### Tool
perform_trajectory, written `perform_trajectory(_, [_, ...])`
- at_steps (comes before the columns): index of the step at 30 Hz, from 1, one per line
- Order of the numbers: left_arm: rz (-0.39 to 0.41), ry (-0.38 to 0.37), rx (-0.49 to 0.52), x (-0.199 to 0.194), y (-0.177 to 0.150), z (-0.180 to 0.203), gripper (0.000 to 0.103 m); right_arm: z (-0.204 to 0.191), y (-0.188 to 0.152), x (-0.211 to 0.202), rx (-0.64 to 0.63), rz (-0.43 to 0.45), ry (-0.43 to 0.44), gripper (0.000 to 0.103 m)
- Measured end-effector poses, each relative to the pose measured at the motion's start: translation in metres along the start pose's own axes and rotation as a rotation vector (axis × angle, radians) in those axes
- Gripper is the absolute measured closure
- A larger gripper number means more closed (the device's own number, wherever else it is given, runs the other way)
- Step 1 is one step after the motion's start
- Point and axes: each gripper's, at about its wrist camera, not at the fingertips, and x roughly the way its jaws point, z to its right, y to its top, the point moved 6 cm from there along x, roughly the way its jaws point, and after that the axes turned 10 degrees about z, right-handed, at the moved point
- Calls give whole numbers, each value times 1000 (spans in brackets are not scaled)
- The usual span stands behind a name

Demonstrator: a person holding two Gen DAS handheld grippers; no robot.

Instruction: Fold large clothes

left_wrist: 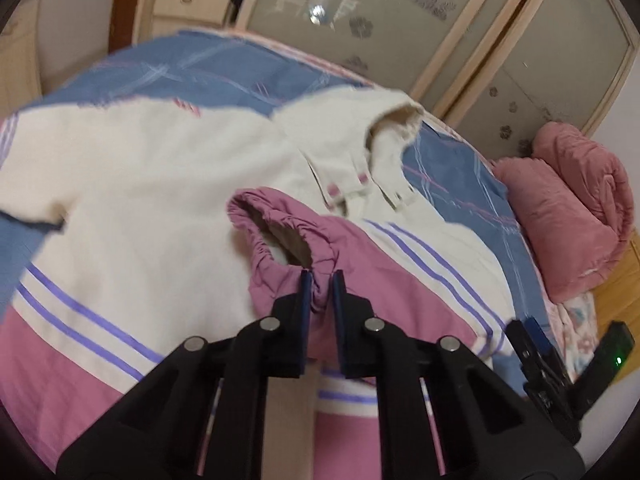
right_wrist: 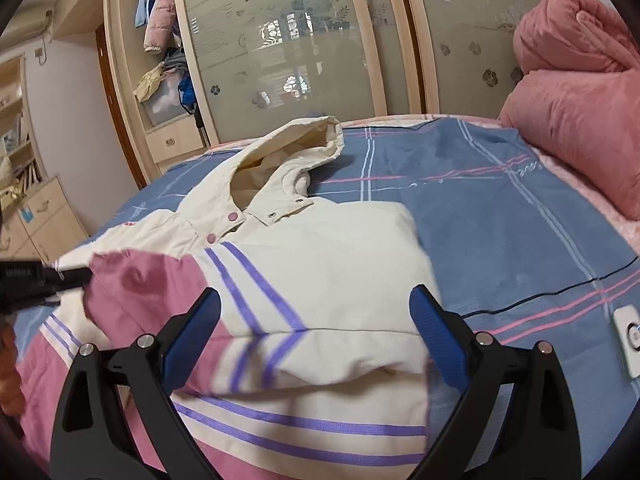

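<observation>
Left gripper (left_wrist: pixel 320 276): jaws standing narrow, pinching the gathered pink cuff (left_wrist: pixel 280 228) of the jacket's sleeve; a fold of the elastic edge is sitting between the blue pads, and the cuff's opening is gaping just beyond the jaw tips. Right gripper (right_wrist: pixel 316 300): jaws standing wide, gripping nothing, hanging over the jacket (right_wrist: pixel 320 264) with the folded cream panel and its two purple stripes (right_wrist: pixel 256 276) lying between and beneath the pads. Jacket: cream above, pink below, lying spread on the bed (right_wrist: pixel 500 220), ahead of and under both sets of jaws. Hood (right_wrist: pixel 296 144): cream, lying beyond the right jaws, opening upward, with pink snaps (right_wrist: pixel 233 216) on the collar just nearer. Pink sleeve (right_wrist: pixel 132 280): lying to the left of the right jaws, its end meeting the left gripper, which is showing dark at that view's left edge. Bed cover: blue with pink and white check lines, showing to the right of the right jaws and beyond the hood. Quilt (right_wrist: pixel 576 88): pink, rolled, lying far right of the right jaws on the bed. Wardrobe (right_wrist: pixel 288 48): frosted sliding doors with flower motifs, standing beyond the bed.
</observation>
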Motion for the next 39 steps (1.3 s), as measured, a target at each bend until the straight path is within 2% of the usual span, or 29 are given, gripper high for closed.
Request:
perform_trajectory(3, [88, 120, 22, -3, 25, -23, 93, 6, 0, -1, 21, 0, -9, 8])
perform_trajectory(5, [114, 204, 47, -3, 37, -40, 95, 10, -1, 2, 46, -13, -7, 8])
perform_trajectory(6, [110, 258, 54, -1, 42, -50, 103, 10, -2, 3, 49, -18, -4, 8])
perform_trajectory(7, [104, 276, 50, -1, 43, -56, 103, 9, -3, 4, 51, -24, 2, 8])
perform_trajectory(10, [55, 235, 34, 1, 35, -62, 102, -1, -5, 7, 47, -46, 56, 8])
perform_trajectory(11, [34, 234, 26, 1, 29, -64, 99, -3, -6, 8, 45, -55, 70, 8])
perform_trajectory(12, [21, 229, 16, 1, 25, -65, 81, -7, -7, 9, 43, -72, 96, 8])
perform_trajectory(13, [4, 198, -17, 1, 19, -65, 47, -7, -8, 9, 47, -78, 107, 8])
perform_trajectory(15, [8, 148, -56, -2, 14, -62, 20, -8, -10, 10, 66, -90, 127, 8])
perform_trajectory(18, [6, 127, -26, -1, 7, -46, 18, -3, -12, 12, 106, -100, 134, 8])
perform_trajectory(23, [-90, 18, -3, 19, -12, -14, 14, 3, -11, 14, 147, -107, 128, 8])
perform_trajectory(26, [-140, 82, 29, 38, -20, -12, 14, 2, -10, 11, 143, -97, 138, 8])
perform_trajectory(27, [-156, 97, 39, 44, -22, -11, 17, 2, -9, 10, 141, -90, 140, 8])
perform_trajectory(29, [-163, 110, 52, 52, -23, -11, 52, 3, -7, 7, 141, -78, 143, 8])
perform_trajectory(30, [-164, 138, 66, 54, -22, -12, 82, 4, -6, 5, 145, -73, 146, 8])
perform_trajectory(33, [-116, 144, -7, 52, -9, -27, 95, 9, -5, 5, 189, -74, 174, 8])
perform_trajectory(36, [-41, 194, -38, 41, 6, -42, 96, 22, -6, 8, 347, -98, 276, 8])
perform_trajectory(39, [-58, 185, -22, 39, 1, -46, 96, 38, -9, 11, 525, -120, 354, 8])
